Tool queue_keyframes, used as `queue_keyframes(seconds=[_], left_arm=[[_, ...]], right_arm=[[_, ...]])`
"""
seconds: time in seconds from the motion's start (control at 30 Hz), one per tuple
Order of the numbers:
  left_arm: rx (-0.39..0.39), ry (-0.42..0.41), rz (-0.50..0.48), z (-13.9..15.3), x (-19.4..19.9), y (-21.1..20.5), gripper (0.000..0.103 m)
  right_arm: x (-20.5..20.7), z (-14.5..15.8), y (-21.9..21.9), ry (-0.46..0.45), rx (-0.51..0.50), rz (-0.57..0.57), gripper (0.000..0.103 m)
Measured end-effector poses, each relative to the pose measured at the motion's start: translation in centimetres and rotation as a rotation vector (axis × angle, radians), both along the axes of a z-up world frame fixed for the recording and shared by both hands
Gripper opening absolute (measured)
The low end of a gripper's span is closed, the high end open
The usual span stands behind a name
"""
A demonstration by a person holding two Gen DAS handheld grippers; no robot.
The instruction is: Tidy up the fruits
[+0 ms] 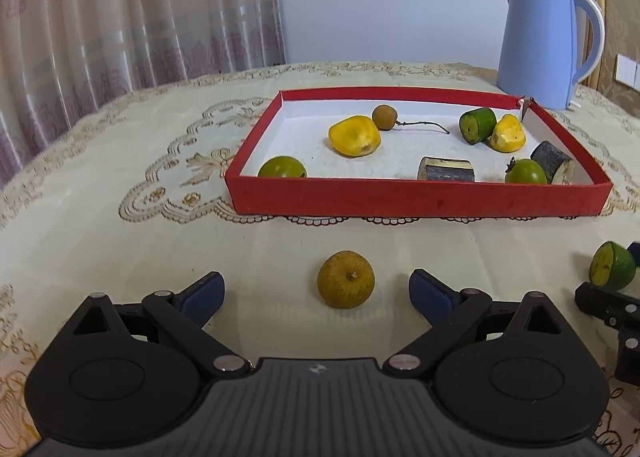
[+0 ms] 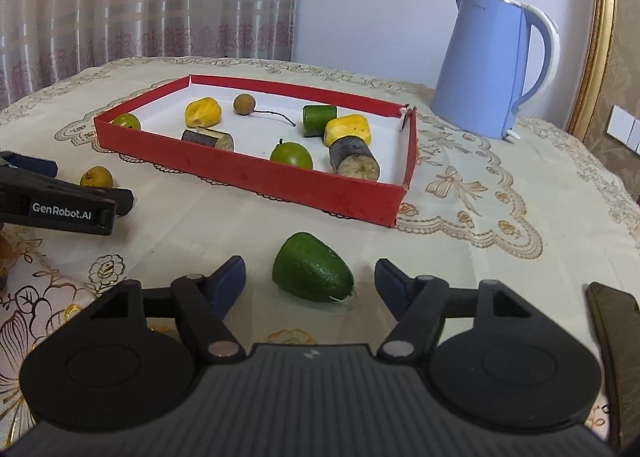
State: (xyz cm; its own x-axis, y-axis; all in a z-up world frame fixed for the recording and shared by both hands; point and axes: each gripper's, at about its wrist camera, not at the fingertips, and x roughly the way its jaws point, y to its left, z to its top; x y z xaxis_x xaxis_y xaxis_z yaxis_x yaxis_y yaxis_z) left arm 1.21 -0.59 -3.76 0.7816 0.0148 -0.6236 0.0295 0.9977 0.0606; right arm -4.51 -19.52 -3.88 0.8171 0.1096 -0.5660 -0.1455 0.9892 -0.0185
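A brown round fruit (image 1: 346, 285) sits on the tablecloth between the blue pads of my left gripper (image 1: 316, 281), which stands wide open, clear of it on both sides. The same fruit (image 2: 96, 177) shows in the right wrist view between the left gripper's fingers (image 2: 120, 199). A green half fruit (image 2: 312, 267) lies between the pads of my right gripper (image 2: 310, 267), with a gap on each side. Its cut face (image 1: 604, 271) appears at the right edge of the left wrist view. The red tray (image 1: 416, 199) (image 2: 280, 185) holds several fruit pieces.
A blue kettle (image 1: 540, 45) (image 2: 492, 69) stands behind the tray's far right corner. A dark flat object (image 2: 616, 337) lies at the right beside my right gripper. Curtains hang behind the table on the left. A lace cloth covers the table.
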Motion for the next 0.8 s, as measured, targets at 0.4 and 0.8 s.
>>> queue_keyframes(seconds=[0.4,0.8], left_arm=[[-0.011,-0.037,-0.043,0.26,-0.75,-0.08,0.099],[-0.005,-0.023,-0.052,0.14,-0.31,-0.28,0.084]], right_arm=[[-0.17,0.1,0.14,-0.006,0.021,0.044,0.039],[-0.16,0.13,0.01,-0.004,0.027,0.043,0.039]])
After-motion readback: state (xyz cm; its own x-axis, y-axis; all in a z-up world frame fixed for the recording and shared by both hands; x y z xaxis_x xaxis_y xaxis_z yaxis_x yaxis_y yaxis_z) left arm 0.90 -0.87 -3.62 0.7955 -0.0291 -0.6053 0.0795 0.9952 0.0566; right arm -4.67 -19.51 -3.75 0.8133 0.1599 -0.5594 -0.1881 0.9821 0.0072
